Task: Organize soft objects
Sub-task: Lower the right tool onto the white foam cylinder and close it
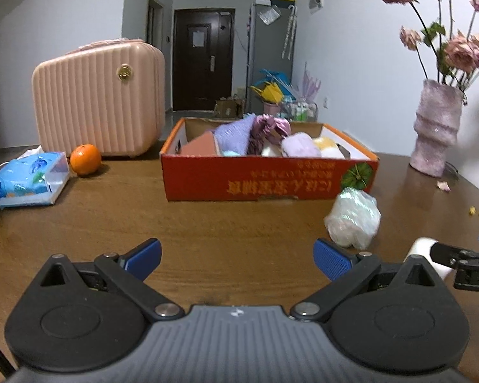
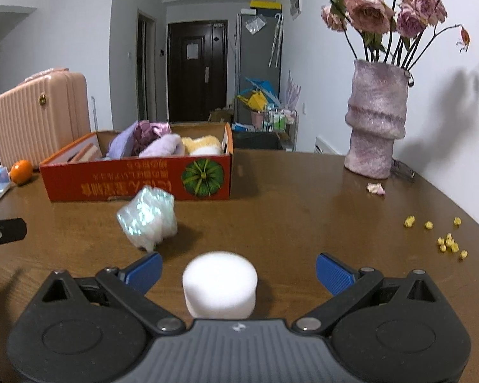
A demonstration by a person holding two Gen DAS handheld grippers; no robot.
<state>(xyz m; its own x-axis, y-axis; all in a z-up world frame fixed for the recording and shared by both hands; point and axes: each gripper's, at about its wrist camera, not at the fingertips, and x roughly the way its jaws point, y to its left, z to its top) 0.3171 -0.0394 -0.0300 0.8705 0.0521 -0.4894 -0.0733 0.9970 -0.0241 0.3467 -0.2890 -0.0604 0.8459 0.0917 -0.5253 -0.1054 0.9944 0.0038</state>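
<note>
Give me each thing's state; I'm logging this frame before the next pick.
Left gripper: open, empty.
Right gripper: open around the white foam cylinder, not touching it.
Box: open-topped, holding soft cloths.
Plastic-wrapped bundle: on the table, outside the box.
Suitcase: closed, upright.
Vase: upright, holding wilted roses.

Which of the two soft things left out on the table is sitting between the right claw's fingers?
The white foam cylinder. It stands upright between the open right gripper fingers, untouched. The shiny plastic-wrapped bundle lies farther off, near the red box.
</note>
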